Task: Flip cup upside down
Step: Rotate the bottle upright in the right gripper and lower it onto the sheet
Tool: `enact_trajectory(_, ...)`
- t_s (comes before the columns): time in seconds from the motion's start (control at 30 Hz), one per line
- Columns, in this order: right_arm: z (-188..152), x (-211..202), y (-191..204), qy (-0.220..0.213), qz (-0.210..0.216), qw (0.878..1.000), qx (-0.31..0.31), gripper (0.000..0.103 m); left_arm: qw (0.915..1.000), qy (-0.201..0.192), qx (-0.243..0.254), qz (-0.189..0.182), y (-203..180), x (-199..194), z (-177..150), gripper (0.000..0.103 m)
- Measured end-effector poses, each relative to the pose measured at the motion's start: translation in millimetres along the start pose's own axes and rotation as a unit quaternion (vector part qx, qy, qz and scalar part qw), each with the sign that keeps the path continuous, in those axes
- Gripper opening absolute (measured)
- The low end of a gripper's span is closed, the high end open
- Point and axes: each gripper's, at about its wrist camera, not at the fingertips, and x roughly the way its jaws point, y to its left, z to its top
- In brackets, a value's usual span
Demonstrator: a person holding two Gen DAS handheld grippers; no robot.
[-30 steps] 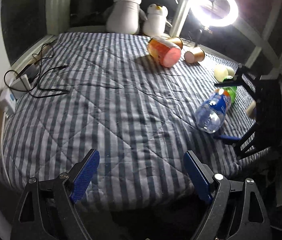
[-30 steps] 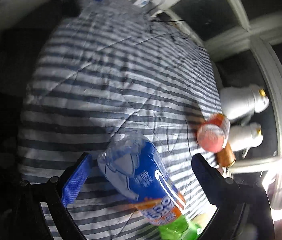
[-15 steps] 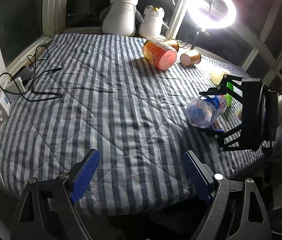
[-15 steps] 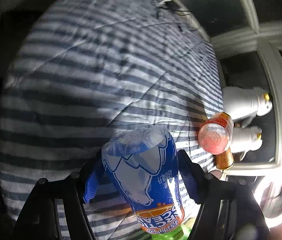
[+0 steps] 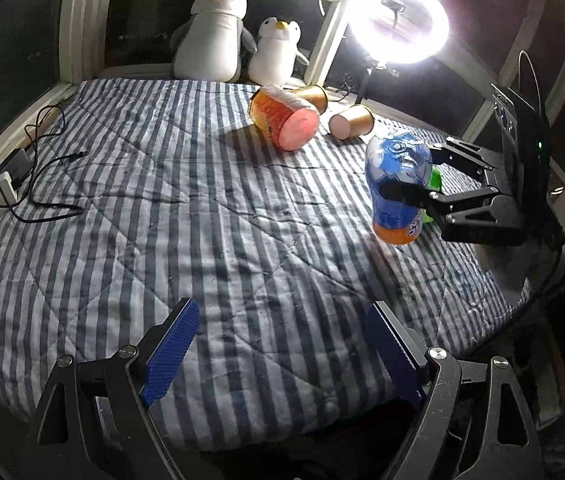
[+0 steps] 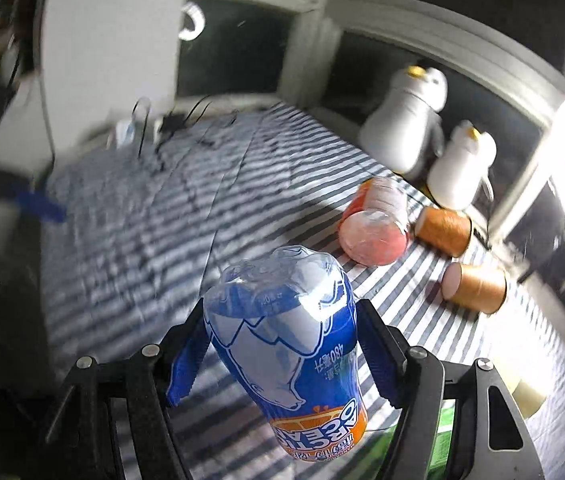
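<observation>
My right gripper (image 6: 280,350) is shut on a clear plastic bottle (image 6: 290,344) with a blue polar-bear label. The bottle hangs above the striped quilt (image 5: 162,200), base up and orange band down. In the left wrist view the same bottle (image 5: 396,160) and right gripper (image 5: 408,174) are at the right. Two brown paper cups lie on their sides near the far edge, one (image 5: 352,120) (image 6: 476,288) nearer, the other (image 5: 314,96) (image 6: 444,230) behind an orange tub (image 5: 282,122). My left gripper (image 5: 278,332) is open over the quilt's near edge, holding nothing.
Two plush penguins (image 5: 214,36) (image 5: 278,50) sit on the window ledge at the back. A bright ring light (image 5: 398,20) stands at the back right. Cables and a power strip (image 5: 38,168) lie along the quilt's left edge. A pale roll (image 6: 526,394) lies at the right.
My right gripper closed on the bottle, raised it off the quilt and turned it base up. The left gripper stayed open and shifted slightly.
</observation>
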Motion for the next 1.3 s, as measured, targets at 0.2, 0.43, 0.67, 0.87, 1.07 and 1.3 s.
enact_trajectory(0.2,-5.1,-8.9,-13.8,-0.035,0.007,0.997,0.075,0.067,0.9998,-0.014,0.001,-0.017,-9.8,-1.9,4.0,0.088)
enact_trajectory(0.43,-11.0,-21.4,-31.7,-0.082,0.009,0.983,0.162,0.067,0.9993,-0.020,0.011,-0.028,-24.5,-0.6,3.8,0.088)
enact_trajectory(0.67,-28.6,-11.4,-49.6,-0.110,0.022,0.959,0.261,0.067,0.9988,-0.024,0.018,-0.038,-32.8,0.0,4.9,0.088)
enact_trajectory(0.87,-45.9,-4.5,-49.8,-0.105,0.020,0.954,0.280,0.067,0.9985,-0.025,0.026,-0.042,-39.1,-0.1,5.4,0.088)
enact_trajectory(1.07,-54.5,-11.6,-45.8,-0.103,0.015,0.955,0.278,0.067,0.9982,-0.025,0.033,-0.043,-44.2,2.9,7.2,0.088)
enact_trajectory(1.3,-58.2,-18.5,-34.5,-0.096,0.005,0.962,0.256,0.067,0.9975,-0.028,0.045,-0.046,-54.3,4.0,9.5,0.088)
